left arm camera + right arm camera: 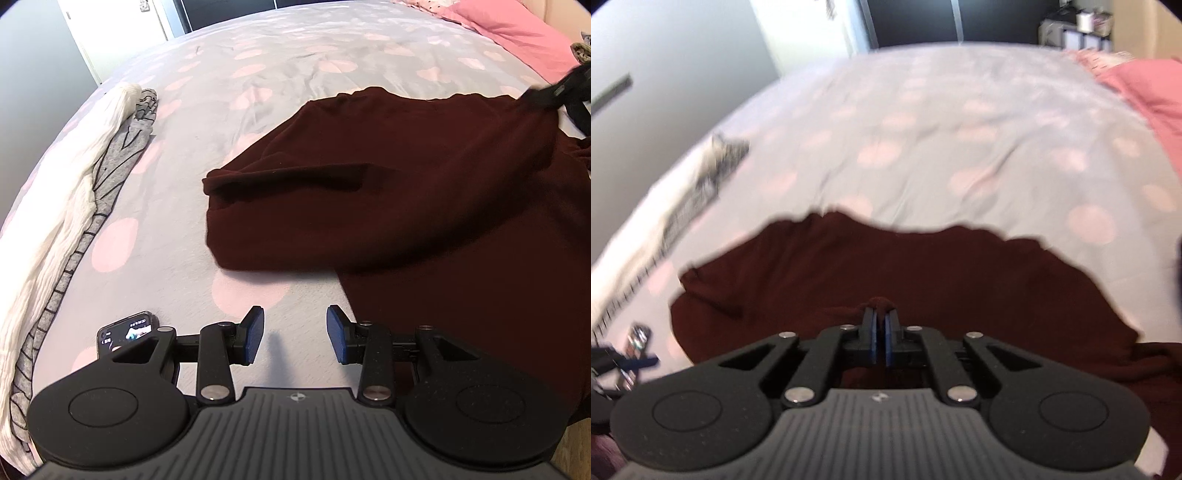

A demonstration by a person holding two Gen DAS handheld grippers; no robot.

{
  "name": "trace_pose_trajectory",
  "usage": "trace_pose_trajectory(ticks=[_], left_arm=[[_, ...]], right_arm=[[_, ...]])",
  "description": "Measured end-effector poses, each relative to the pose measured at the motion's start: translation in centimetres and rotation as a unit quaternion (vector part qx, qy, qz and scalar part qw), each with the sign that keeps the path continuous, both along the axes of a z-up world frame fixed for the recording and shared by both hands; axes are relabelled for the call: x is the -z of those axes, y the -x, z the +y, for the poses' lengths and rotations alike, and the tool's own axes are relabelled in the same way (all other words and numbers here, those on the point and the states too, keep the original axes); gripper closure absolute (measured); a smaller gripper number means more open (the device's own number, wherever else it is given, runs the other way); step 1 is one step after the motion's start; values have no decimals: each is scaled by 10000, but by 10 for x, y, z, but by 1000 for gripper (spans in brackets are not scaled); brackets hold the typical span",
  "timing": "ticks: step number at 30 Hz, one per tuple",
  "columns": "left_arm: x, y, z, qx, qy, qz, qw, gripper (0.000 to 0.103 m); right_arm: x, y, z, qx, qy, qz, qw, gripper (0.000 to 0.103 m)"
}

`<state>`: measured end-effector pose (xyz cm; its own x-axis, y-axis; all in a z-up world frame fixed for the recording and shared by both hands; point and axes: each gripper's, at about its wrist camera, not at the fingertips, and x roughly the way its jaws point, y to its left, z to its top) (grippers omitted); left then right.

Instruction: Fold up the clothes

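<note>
Over on the left edge of the bed (303, 74), there's a rumpled white cloth (66, 206) lying beside a grey striped garment (122, 155), both stretched along the mattress edge. A phone (127, 332) sits face up on the grey, pink-dotted cover, just behind the left gripper (295, 334), whose blue pads are spread apart with nothing but bedding between them. Moving right, the dark maroon garment (424, 192) is laid out across the middle-right of the bed, one sleeve folded over its body. In the right wrist view, the right gripper (881, 332) has its jaws pressed together, pinching a small bunch of that maroon fabric at the tips. Far right, pink pillows (517, 33) sit at the head of the bed.
</note>
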<state>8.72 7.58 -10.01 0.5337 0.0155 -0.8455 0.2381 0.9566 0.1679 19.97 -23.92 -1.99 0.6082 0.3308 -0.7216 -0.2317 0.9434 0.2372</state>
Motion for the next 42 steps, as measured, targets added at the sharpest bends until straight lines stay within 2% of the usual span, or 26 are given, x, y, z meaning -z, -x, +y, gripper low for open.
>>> trace_pose_trajectory(ticks=[4, 7, 12, 17, 19, 21, 24, 26, 32, 35, 37, 39, 42], left_arm=[[0, 2, 1, 1, 7, 7, 10000, 68], [1, 2, 0, 3, -3, 27, 10000, 68], [2, 2, -5, 68, 16, -31, 10000, 68], [3, -4, -14, 306, -78, -244, 9992, 68], [3, -9, -19, 446, -159, -437, 9979, 68], [2, -15, -24, 643, -273, -678, 9952, 68], [6, -31, -24, 728, -333, -870, 9930, 68], [9, -41, -23, 753, -337, -978, 9918, 68], [16, -57, -24, 1061, -183, -1167, 9873, 68], [18, -59, -32, 1321, -247, -1278, 9827, 68], [22, -61, -37, 1381, -419, -1264, 9814, 69], [23, -64, -36, 1379, -378, -1159, 9829, 86], [23, -65, -35, 1349, -293, -1111, 9842, 96]], right_arm=[[-30, 28, -44, 547, -206, -343, 9977, 98], [-38, 45, -79, 1021, -172, -448, 9936, 98], [-21, 60, -126, 1804, 51, -70, 9835, 98], [11, 61, -132, 1956, 738, 344, 9773, 89], [15, 59, -125, 1794, 908, 279, 9792, 88], [14, 58, -115, 1522, 893, 188, 9841, 87], [16, 58, -95, 1027, 845, 129, 9910, 80], [21, 57, -80, 680, 845, 139, 9940, 80], [45, 56, -39, -520, 1084, 254, 9924, 79], [61, 60, -17, -1224, 1422, 147, 9821, 79], [72, 63, -4, -1695, 1800, -24, 9690, 78], [83, 67, 8, -2087, 2252, -188, 9515, 78], [98, 71, 19, -2462, 2866, -406, 9250, 69]])
